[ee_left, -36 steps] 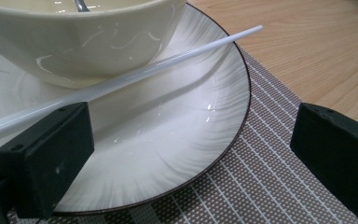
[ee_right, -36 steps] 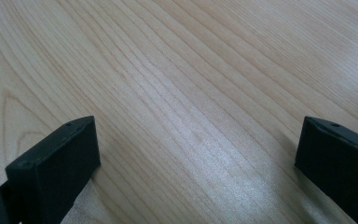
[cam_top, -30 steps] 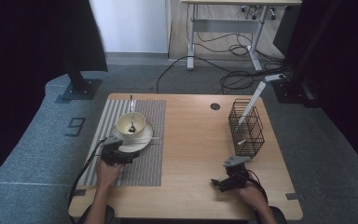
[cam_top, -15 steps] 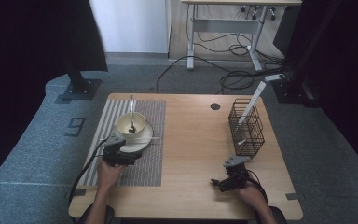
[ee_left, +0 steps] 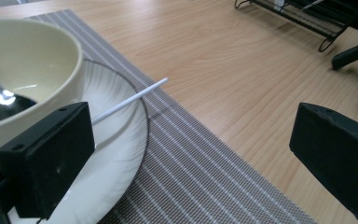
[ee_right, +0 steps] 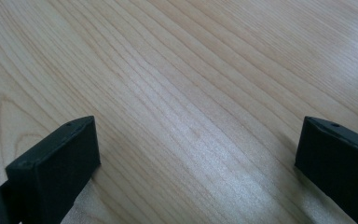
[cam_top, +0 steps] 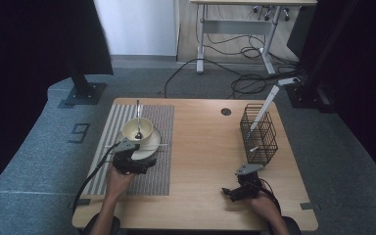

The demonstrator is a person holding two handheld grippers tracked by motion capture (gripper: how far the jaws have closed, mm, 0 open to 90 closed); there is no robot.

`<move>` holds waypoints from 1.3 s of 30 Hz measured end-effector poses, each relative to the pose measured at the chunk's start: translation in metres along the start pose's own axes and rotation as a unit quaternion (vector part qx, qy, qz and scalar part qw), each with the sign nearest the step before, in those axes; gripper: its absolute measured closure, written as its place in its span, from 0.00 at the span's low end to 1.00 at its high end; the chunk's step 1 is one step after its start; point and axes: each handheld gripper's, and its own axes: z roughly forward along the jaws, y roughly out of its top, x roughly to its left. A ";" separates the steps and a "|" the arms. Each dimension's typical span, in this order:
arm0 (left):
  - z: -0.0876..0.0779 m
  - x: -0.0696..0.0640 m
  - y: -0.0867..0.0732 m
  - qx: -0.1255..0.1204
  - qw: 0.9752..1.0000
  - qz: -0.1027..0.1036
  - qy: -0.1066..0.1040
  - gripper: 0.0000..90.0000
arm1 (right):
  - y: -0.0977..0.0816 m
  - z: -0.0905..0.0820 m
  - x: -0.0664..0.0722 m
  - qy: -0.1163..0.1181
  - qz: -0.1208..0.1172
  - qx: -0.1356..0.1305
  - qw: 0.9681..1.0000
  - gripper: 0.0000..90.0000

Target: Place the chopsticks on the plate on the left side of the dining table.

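Plate with a cream bowl on it sits on the striped mat at the table's left half in the high view. A spoon stands in the bowl, its handle pointing away from the person. A thin white stick lies across the plate, its end jutting past the right rim. The left gripper rests at the plate's near edge. The right gripper lies on bare wood near the front right, well apart from the plate, just in front of a black wire basket.

Left gripper view: the left gripper has its jaws spread wide with nothing between them. One jaw hangs over the plate beside the bowl; the other is over the mat. The stick runs out over the rim. The spoon lies in the bowl.

Right gripper view: the right gripper is wide open and empty over the table.
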 end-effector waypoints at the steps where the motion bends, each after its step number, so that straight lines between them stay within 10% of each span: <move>1: 0.000 -0.002 0.002 -0.002 1.000 0.002 -0.003 0.00 | 0.000 0.000 0.000 -0.001 0.001 0.000 1.000 0.00; 39: 0.049 -0.075 0.089 0.021 0.995 0.055 -0.084 0.03 | -0.006 -0.006 0.002 -0.009 0.009 -0.001 1.000 0.00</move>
